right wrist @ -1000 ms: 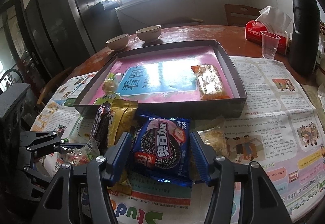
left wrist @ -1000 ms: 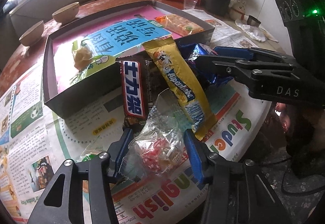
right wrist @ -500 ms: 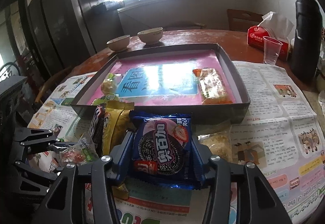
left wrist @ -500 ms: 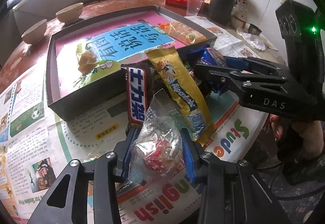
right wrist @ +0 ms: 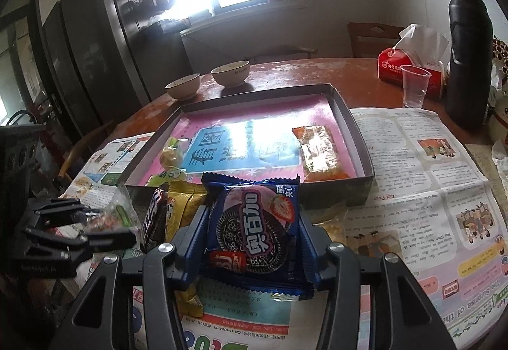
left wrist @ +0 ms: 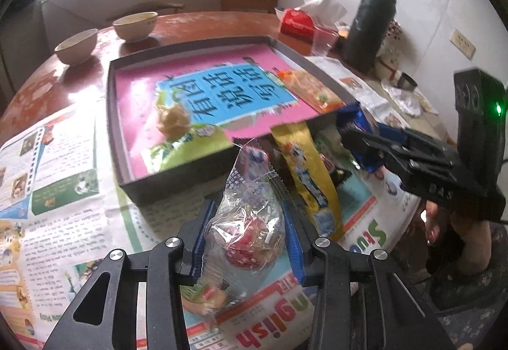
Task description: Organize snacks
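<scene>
My left gripper [left wrist: 246, 216] is shut on a clear bag of red and white candy [left wrist: 250, 229], lifted a little above the newspaper, in front of the dark box [left wrist: 177, 188]. My right gripper [right wrist: 252, 223] is shut on a blue Oreo cookie pack [right wrist: 254, 229], lifted near the box's front wall [right wrist: 333, 191]. In the box lie an orange-wrapped snack [right wrist: 320, 153] and a yellowish sweet [left wrist: 173, 119]. A yellow Alpenliebe pack [left wrist: 304, 172] and a Snickers bar [right wrist: 155, 213] lie between the grippers.
Newspaper [right wrist: 428, 185] covers the near table. Two bowls [right wrist: 206, 80], a red tissue pack [right wrist: 409, 61], a plastic cup [right wrist: 414, 89] and a black flask [right wrist: 466, 57] stand behind the box. A small packet [left wrist: 206, 299] lies under my left gripper.
Both grippers closed, the left on the candy bag and the right on the Oreo pack, and lifted them off the newspaper toward the box.
</scene>
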